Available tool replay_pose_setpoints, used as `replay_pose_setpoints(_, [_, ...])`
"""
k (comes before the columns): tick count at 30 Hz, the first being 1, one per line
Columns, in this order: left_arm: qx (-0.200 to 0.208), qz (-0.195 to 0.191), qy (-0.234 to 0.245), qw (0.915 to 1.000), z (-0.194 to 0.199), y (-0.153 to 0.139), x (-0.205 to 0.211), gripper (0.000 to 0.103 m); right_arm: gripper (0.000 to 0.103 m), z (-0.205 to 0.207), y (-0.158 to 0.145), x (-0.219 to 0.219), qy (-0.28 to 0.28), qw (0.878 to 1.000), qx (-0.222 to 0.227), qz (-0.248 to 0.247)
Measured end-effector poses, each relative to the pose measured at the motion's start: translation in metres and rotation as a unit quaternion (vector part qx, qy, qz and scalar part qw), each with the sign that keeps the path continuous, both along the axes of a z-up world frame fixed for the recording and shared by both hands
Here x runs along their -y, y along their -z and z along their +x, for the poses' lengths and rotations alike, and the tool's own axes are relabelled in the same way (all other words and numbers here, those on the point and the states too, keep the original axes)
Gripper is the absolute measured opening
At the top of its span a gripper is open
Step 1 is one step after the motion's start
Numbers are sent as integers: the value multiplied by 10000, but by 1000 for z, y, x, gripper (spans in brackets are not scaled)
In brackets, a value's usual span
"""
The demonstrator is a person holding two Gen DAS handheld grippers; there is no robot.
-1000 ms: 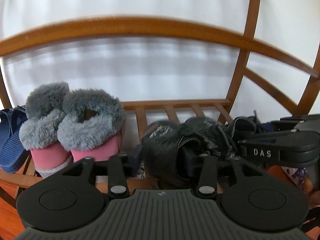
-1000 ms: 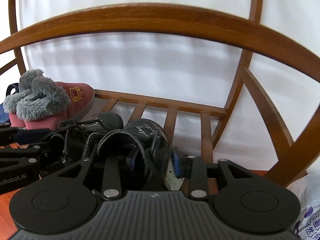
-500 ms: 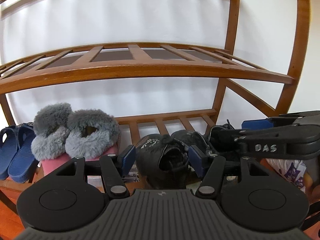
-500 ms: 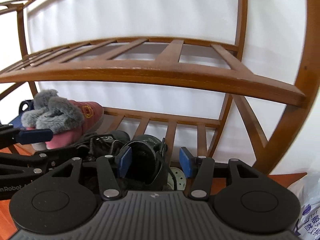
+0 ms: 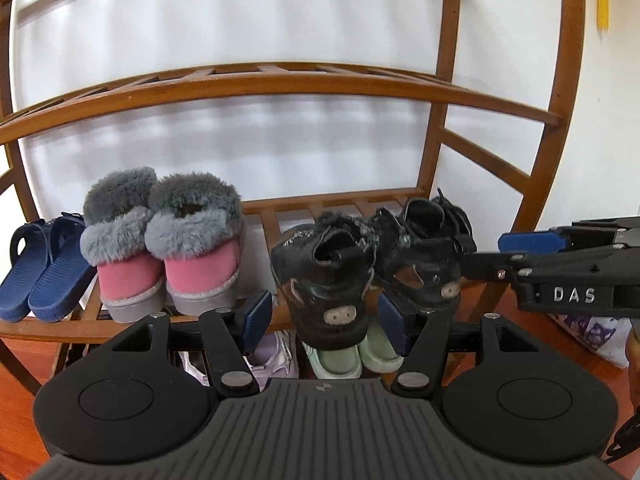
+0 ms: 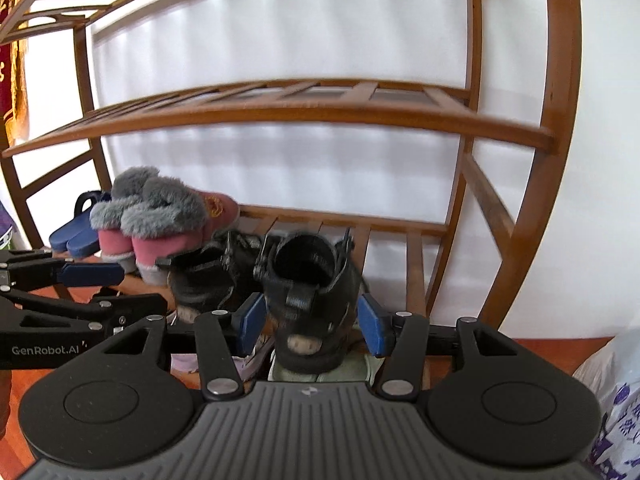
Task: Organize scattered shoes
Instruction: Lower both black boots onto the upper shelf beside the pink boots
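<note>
The wooden shoe rack looks nearly sorted: black shoes shelved ahead of both wide-open, empty tongs, left tongs and right tongs; remaining strays are unseen.

Looks like a home entryway: wooden shoe rack against a white wall, fluffy slippers, sandals shelved

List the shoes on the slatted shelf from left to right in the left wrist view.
Blue slides → pink fur-trimmed slippers → left black shoe → right black shoe.
</note>
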State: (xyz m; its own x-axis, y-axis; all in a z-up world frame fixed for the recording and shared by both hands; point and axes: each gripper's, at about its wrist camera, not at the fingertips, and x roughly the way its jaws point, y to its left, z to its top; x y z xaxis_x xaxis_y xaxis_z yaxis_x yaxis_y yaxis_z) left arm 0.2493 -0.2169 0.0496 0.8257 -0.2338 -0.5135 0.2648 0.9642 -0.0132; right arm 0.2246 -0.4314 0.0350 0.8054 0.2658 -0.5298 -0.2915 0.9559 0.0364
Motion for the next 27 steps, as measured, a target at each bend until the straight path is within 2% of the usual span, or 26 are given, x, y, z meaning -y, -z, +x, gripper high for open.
replay_pose_setpoints(4, [2, 44, -45, 10000, 1, 11, 4, 52, 54, -1, 14, 0, -46, 9999, -103, 11])
replay_pose_setpoints(8, [-164, 67, -71, 9998, 9, 24, 7, 27, 51, 4, 30, 1, -48, 9997, -225, 4])
replay_pose_setpoints(9, [-230, 46, -59, 9997, 12, 28, 8, 26, 50, 6, 33, 1, -49, 9997, -243, 5])
replay_pose_setpoints(15, [-349, 8, -67, 9994, 24, 40, 12, 26, 45, 18, 42, 0, -77, 9994, -343, 47])
replay_pose_setpoints(27, [-315, -94, -211, 9992, 52, 39, 10, 28, 45, 45, 46, -11, -157, 9991, -347, 183])
